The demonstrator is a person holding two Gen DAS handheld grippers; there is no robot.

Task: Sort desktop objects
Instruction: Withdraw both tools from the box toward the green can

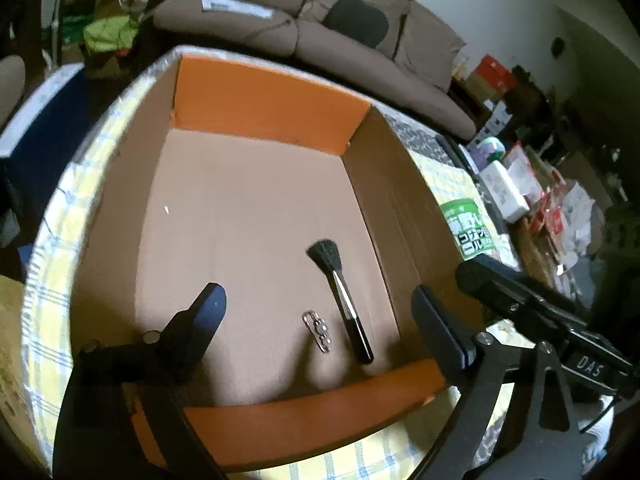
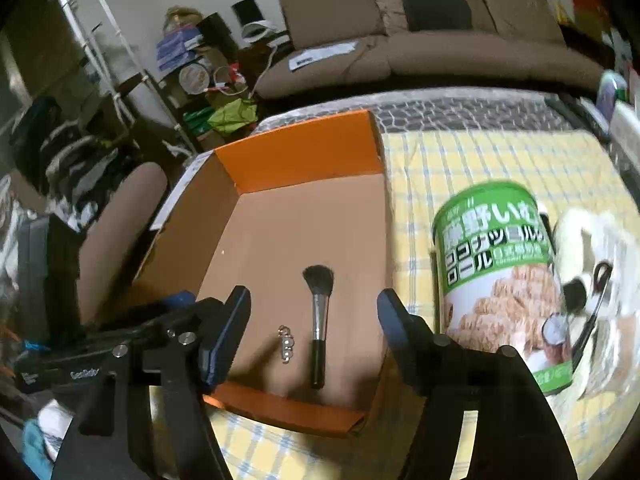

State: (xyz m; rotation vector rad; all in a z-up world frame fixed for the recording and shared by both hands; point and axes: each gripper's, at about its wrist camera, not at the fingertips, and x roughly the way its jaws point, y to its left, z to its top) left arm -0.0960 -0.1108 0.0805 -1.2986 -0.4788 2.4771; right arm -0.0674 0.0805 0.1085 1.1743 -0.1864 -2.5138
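An open cardboard box (image 1: 260,100) with orange end walls sits on a yellow checked cloth. On its floor lie a black-bristled brush (image 1: 342,292) with a silver ferrule and, just left of it, a small silver clip (image 1: 320,332). My left gripper (image 1: 320,296) hangs open above them with nothing between its fingers. From the right wrist view I see the same box (image 2: 300,156), brush (image 2: 319,320) and clip (image 2: 286,344). My right gripper (image 2: 313,298) is open over the box's near end, holding nothing.
A green-labelled can (image 2: 500,280) stands on the cloth right of the box, also visible as the can (image 1: 466,232). A white object with dark scissors (image 2: 592,312) lies beyond it. A brown sofa (image 2: 420,52) and floor clutter lie behind the table.
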